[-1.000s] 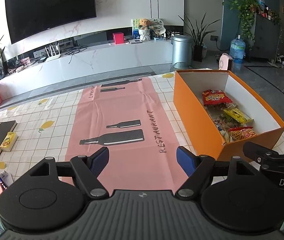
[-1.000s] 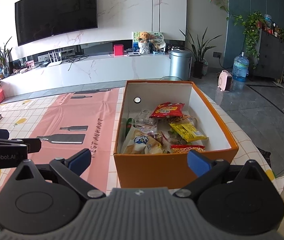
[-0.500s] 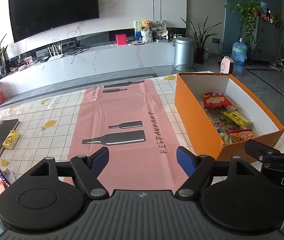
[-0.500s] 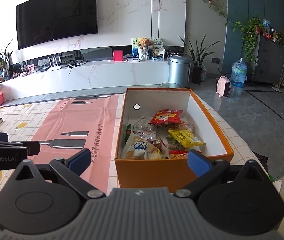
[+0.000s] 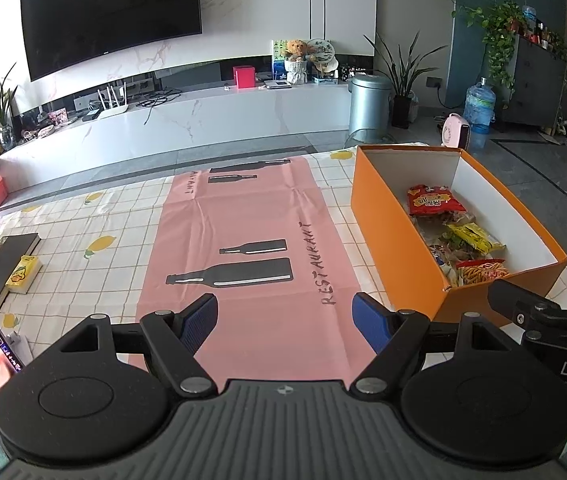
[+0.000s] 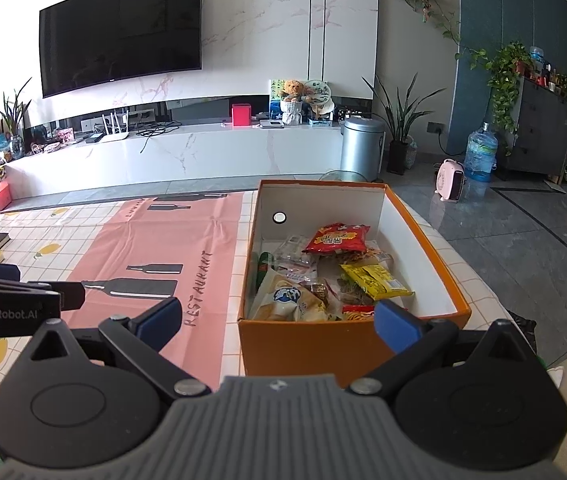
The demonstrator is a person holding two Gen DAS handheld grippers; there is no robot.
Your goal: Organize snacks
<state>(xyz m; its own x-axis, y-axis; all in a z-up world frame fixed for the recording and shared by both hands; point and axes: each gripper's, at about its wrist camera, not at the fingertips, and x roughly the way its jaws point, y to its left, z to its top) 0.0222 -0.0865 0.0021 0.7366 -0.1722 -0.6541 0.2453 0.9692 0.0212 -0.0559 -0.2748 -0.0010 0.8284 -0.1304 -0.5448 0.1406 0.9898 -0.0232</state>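
Both grippers are held low at the near edge of the table [image 5: 95, 216], each with its blue-padded fingers spread wide and nothing between them. The left gripper [image 5: 284, 318] hangs over the pink mat [image 5: 251, 216]; the right gripper [image 6: 277, 318] is aimed at the near end wall of the orange box [image 6: 323, 344].

The snacks are seen gathered inside the box, which stands on the right side of the table, just beside the mat's right edge. A red packet [image 6: 337, 239] lies toward the far end, a yellow packet [image 6: 375, 281] to the right of the middle, and a pale bag [image 6: 287, 300] against the near wall. No loose snack is visible on the mat or the cloth.

The step in hand is judged to be a pause at the end of packing, or just ahead of a first pick; which one cannot be told. A next grasp would call for the right gripper to be lifted over the near wall and lowered onto a packet.

The box's long axis runs near to far, with the open top facing up. The yellow packet is laid obliquely across that axis.
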